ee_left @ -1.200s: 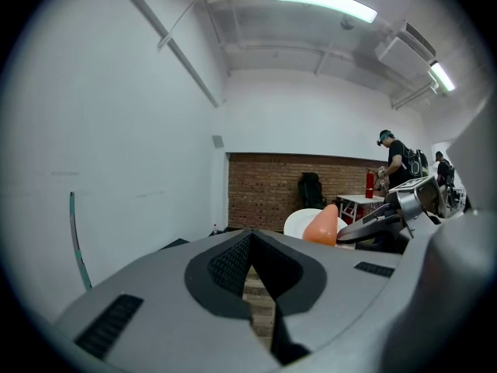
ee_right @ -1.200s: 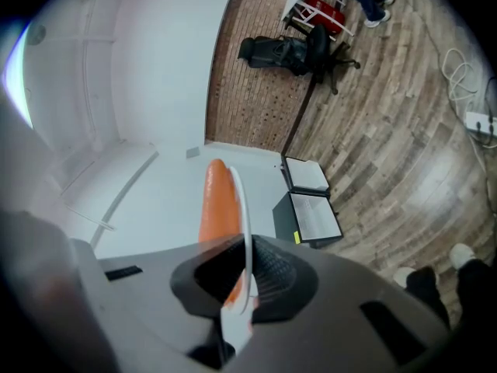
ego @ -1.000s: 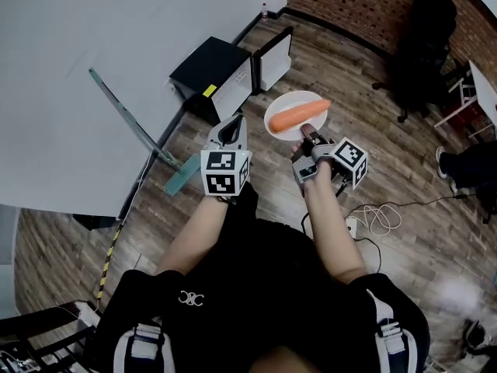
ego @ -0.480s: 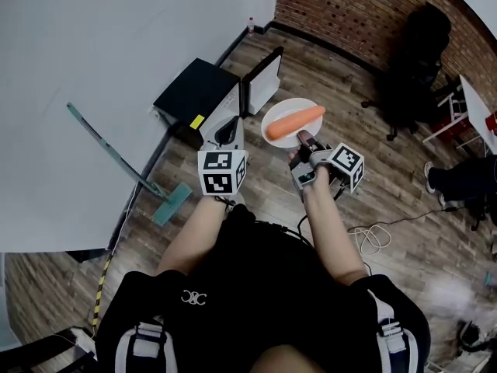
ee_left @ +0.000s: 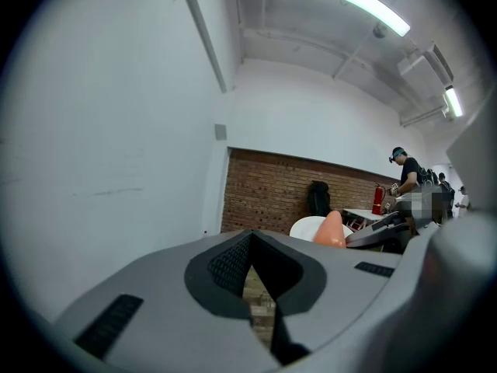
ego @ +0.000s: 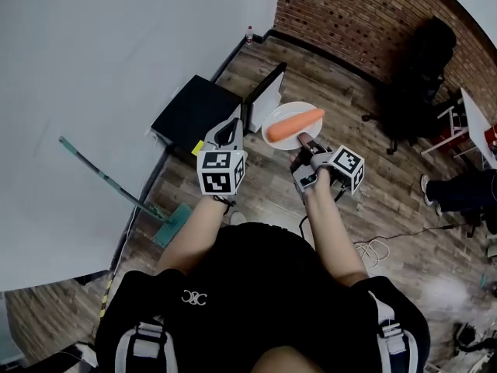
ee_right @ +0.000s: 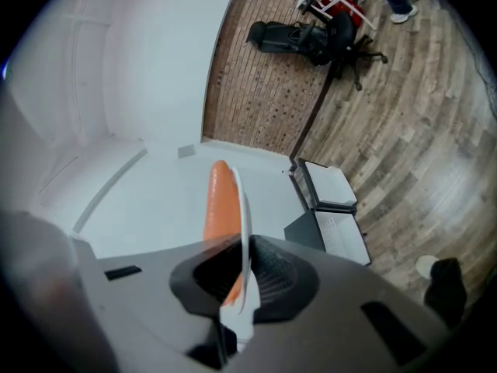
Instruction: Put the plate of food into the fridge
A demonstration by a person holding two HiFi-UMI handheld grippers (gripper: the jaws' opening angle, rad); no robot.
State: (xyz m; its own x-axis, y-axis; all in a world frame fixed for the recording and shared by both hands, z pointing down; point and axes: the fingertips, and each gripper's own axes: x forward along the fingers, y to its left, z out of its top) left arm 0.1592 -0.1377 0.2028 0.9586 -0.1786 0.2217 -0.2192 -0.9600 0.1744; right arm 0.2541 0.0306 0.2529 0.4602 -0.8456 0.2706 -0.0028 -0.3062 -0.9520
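A white plate [ego: 278, 113] with an orange carrot [ego: 295, 124] on it is held level above the wood floor. My right gripper [ego: 304, 140] grips the plate's near rim; the rim [ee_right: 245, 231] sits edge-on between its pads, the carrot [ee_right: 219, 200] alongside, and the jaws are opening slightly. My left gripper [ego: 227, 130] hovers just left of the plate, shut and empty. From it the plate [ee_left: 307, 225] and carrot [ee_left: 331, 230] show to the right. A small black fridge [ego: 190, 115] stands on the floor below, its door [ego: 264, 92] swung open.
A teal-handled mop [ego: 116, 185] leans on the white wall at left. A black office chair [ego: 419, 76] stands by the brick wall. White cable [ego: 380, 247] lies on the floor at right, near a person's legs [ego: 466, 189].
Both grippers and the plate have come nearer the fridge, and the plate now hangs by the open door. The right gripper still holds the plate; the left stays shut.
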